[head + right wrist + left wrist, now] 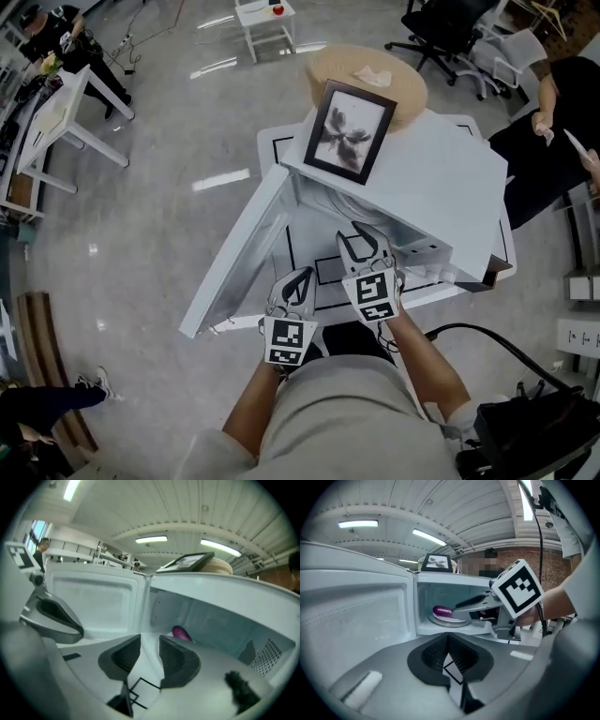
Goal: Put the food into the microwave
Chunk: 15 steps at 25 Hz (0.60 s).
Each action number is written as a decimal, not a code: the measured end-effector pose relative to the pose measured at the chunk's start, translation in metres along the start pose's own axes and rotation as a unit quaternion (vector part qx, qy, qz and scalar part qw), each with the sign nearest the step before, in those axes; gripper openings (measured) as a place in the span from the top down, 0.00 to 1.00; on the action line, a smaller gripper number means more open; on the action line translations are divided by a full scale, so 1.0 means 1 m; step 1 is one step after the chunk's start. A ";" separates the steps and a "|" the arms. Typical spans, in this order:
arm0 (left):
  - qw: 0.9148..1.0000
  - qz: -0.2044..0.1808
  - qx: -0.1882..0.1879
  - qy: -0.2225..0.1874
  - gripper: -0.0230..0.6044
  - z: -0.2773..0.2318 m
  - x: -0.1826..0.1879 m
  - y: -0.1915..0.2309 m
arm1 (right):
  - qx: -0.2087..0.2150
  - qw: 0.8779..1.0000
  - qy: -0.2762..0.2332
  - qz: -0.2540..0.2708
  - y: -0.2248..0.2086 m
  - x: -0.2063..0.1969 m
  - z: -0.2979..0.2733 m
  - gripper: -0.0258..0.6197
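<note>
Your left gripper sits nearest, its jaws closed together on nothing, hovering in front of the open microwave. Your right gripper is at the mouth of the cavity with its jaws spread wide and nothing between them. The purple food already lies on the white plate inside the microwave, apart from both grippers.

So the step in hand looks like clearing out and shutting up. Draw the right gripper straight back and level, so neither of its 2 jaws clips the plate rim or the cavity sill. Only then bring a gripper to the door, which stands swung wide on the left, and push it gently near its free edge.

The food lies flat, its long axis running roughly across the cavity's width, with 1 rounded end towards the door side. I cannot tell which is the stem end.
</note>
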State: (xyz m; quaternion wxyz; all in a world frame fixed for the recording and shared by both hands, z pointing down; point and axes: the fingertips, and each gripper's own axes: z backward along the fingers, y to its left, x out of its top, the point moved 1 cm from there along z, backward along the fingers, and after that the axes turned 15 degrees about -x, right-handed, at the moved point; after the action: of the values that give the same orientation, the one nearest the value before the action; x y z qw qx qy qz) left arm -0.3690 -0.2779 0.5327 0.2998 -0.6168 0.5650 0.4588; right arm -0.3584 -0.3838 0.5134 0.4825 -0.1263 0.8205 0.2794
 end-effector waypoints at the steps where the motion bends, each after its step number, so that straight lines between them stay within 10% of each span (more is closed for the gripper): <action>1: 1.000 -0.004 0.003 -0.010 0.95 0.003 0.006 0.002 | 0.016 0.999 -0.005 -0.032 0.006 0.005 0.008 0.75; 4: 0.999 -0.009 0.009 -0.039 0.95 0.010 0.021 0.005 | 0.033 0.995 -0.018 -0.089 0.016 0.016 0.025 0.91; 15: 0.996 -0.011 -0.013 -0.089 0.95 0.013 0.048 -0.009 | 0.030 0.993 -0.043 -0.107 0.026 0.031 0.055 0.94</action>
State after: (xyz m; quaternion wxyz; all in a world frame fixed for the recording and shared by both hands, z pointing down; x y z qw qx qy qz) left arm -0.3659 -0.2852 0.4830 0.3458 -0.5835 0.5232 0.5159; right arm -0.3474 -0.3287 0.4746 0.5479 -0.1870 0.7887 0.2067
